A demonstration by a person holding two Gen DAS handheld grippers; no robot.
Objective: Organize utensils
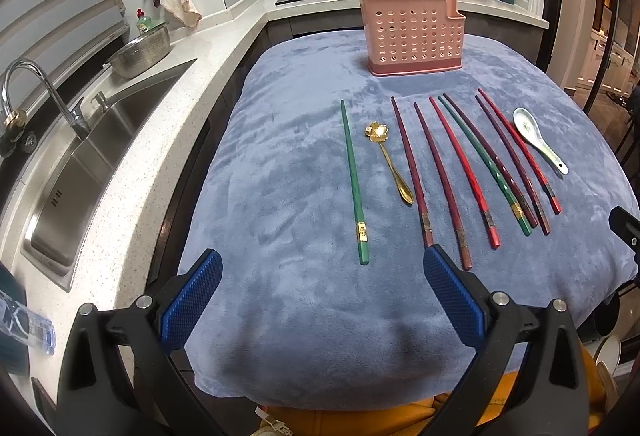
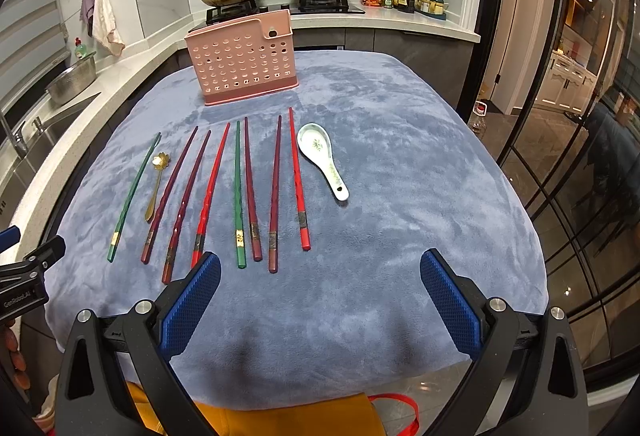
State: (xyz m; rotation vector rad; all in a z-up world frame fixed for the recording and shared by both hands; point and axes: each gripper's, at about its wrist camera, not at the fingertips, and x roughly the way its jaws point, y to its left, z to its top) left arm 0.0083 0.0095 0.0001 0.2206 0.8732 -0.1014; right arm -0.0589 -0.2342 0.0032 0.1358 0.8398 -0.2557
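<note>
A blue plush cloth [image 1: 304, 140] covers a raised surface in a kitchen, with a white L-shaped counter [image 1: 188, 76] running along its left side and far end. A steel sink [image 1: 92, 160] with a curved tap is set into the counter at left, and two lidded pans sit on a stove at the back.

At the far end of the cloth stands a pink perforated utensil holder [image 1: 412, 34], upright.

Nearer, the utensils lie in a row, all pointing roughly toward the holder. From left: a lone green chopstick [image 1: 354, 180], then a small gold spoon [image 1: 388, 162] with a flower-shaped bowl, then a group of seven chopsticks [image 2: 240, 192] in dark red, bright red and green lying side by side, some touching or crossing near their ends. At the far right lies a white ceramic soup spoon [image 2: 322, 160], bowl facing up.

The left gripper [image 1: 322, 262] hovers over the near edge of the cloth, its blue-padded jaws spread wide and holding nothing. The right gripper [image 2: 320, 264] hovers likewise, jaws spread wide and holding nothing.
</note>
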